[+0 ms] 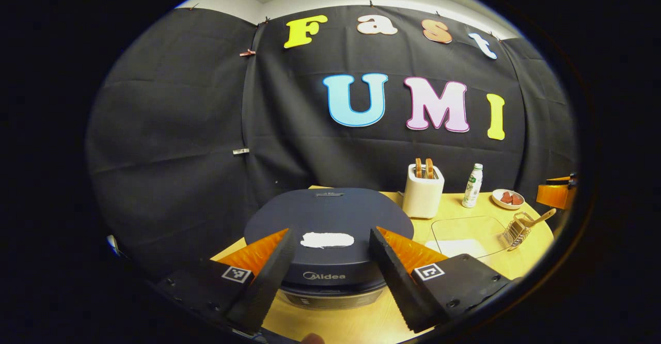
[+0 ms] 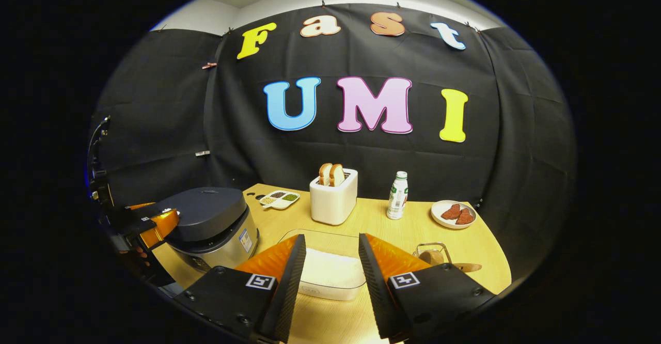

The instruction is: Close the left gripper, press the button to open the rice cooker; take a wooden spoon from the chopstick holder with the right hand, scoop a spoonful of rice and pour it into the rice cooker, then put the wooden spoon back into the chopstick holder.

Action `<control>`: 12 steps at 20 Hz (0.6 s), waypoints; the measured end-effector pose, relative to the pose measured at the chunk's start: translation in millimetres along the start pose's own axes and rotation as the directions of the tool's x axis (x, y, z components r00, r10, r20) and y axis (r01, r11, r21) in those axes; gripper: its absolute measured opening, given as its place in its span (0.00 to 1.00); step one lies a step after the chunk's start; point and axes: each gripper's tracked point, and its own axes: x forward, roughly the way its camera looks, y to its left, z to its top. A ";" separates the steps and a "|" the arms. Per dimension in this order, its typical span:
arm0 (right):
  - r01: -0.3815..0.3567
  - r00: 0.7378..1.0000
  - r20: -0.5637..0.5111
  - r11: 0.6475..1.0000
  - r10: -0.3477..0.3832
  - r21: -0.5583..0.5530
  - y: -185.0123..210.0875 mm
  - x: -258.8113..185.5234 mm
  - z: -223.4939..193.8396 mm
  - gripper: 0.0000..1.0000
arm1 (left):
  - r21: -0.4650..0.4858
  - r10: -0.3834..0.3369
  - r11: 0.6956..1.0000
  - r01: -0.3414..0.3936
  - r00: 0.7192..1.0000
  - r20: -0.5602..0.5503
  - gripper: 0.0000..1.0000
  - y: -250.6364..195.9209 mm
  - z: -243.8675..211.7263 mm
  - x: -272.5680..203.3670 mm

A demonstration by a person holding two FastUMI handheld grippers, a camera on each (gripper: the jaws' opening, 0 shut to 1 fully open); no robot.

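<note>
The dark rice cooker stands right in front of me with its lid down. A white patch lies on the lid's front. My left gripper hovers open over that front edge, one finger on each side of the patch. In the right gripper view it is at the cooker's near side, the left gripper. My right gripper is open above the clear box of rice. The wire chopstick holder lies to its right, with the wooden spoon in it.
At the back of the wooden table stand a white toaster with bread, a small bottle and a plate of red pieces. A divided dish sits behind the cooker. The black cloth wall closes the far side.
</note>
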 end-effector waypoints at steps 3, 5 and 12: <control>-0.004 1.000 0.002 1.000 0.004 -0.003 2.1 -0.2 1.1 0.65 | -0.005 0.003 1.000 -0.003 1.000 -0.007 0.99 0.3 -2.7 1.7; -0.007 1.000 0.004 1.000 0.007 -0.008 3.4 -0.3 1.6 0.65 | -0.004 0.003 1.000 -0.003 1.000 -0.006 0.99 -0.1 -3.5 1.3; -0.007 1.000 0.002 1.000 0.007 -0.010 4.4 -1.2 0.5 0.65 | -0.003 -0.005 1.000 0.005 1.000 -0.030 0.99 -1.2 -19.6 5.1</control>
